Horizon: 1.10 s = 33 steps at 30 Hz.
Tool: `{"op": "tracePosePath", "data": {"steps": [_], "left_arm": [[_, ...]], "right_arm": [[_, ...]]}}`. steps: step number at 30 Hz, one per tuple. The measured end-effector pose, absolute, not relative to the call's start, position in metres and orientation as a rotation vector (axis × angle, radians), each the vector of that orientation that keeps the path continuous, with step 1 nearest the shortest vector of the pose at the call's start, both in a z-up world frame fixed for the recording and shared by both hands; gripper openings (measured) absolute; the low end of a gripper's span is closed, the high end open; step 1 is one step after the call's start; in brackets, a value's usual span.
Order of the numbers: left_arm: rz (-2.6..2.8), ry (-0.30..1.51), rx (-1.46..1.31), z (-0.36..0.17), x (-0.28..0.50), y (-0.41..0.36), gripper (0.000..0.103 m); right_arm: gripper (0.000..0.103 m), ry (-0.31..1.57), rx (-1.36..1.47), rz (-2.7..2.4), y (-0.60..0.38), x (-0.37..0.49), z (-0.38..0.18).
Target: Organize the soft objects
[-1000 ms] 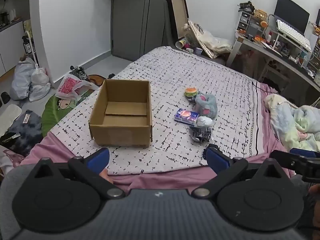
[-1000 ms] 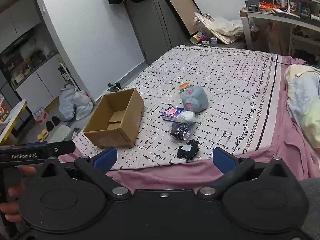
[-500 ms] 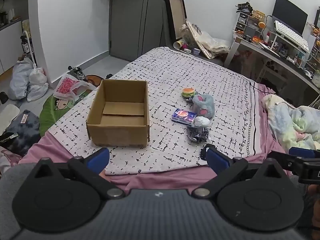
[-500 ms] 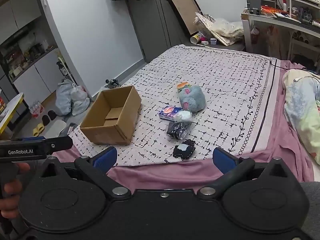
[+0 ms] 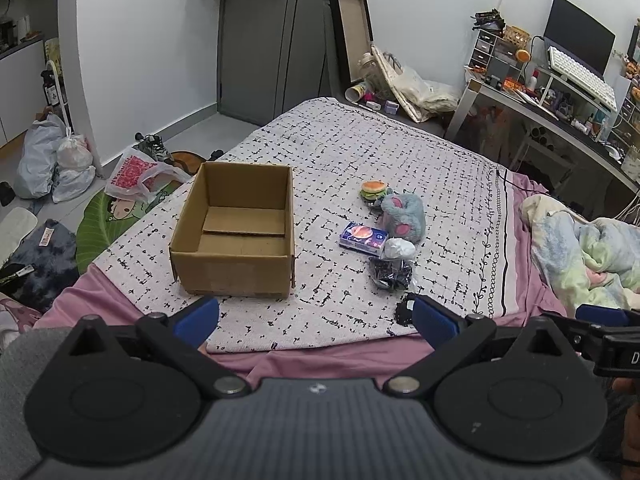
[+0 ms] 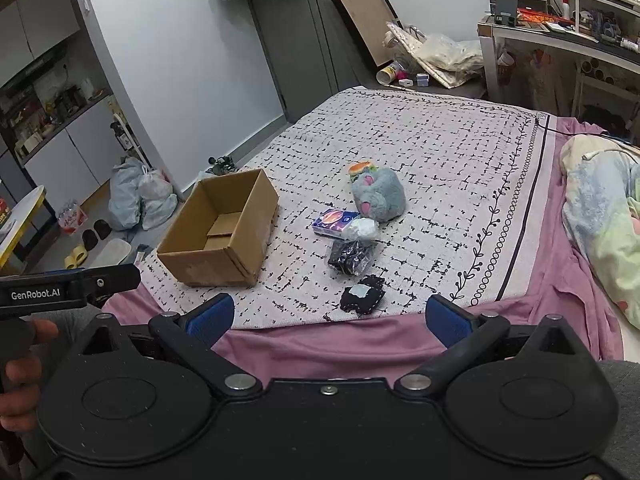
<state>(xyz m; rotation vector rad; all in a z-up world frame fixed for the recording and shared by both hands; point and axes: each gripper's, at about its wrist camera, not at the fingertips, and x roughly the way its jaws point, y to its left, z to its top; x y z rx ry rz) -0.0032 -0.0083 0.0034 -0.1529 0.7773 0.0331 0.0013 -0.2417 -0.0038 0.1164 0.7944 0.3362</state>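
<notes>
You are drawing both tools back from the bed: the scene is sitting slightly farther off than a second ago, nothing picked up yet. Left gripper (image 5: pixel 316 316) and right gripper (image 6: pixel 328 314) are both gaping wide, empty. The open brown cardboard box (image 5: pixel 236 236) is standing empty on the white black-flecked quilt (image 5: pixel 400 152). Just right of it (a loose cluster) are lying the fuzzy grey plush toy (image 6: pixel 378 194), squashy burger toy (image 5: pixel 374 190), glossy blue tissue pack (image 6: pixel 334 220), crinkly dark bag (image 6: pixel 350 256) and black knitted pouch (image 6: pixel 362 298).
</notes>
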Motion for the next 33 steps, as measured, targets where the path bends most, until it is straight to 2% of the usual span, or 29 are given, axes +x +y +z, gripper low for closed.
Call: {"op": "tracePosePath", "data": {"steps": [33], "left_arm": [[0.021, 0.754, -0.145, 0.0123, -0.0039, -0.0176, 0.102]], "right_arm": [[0.103, 0.795, 0.13, 0.325, -0.2513, 0.0026, 0.0022]]}}
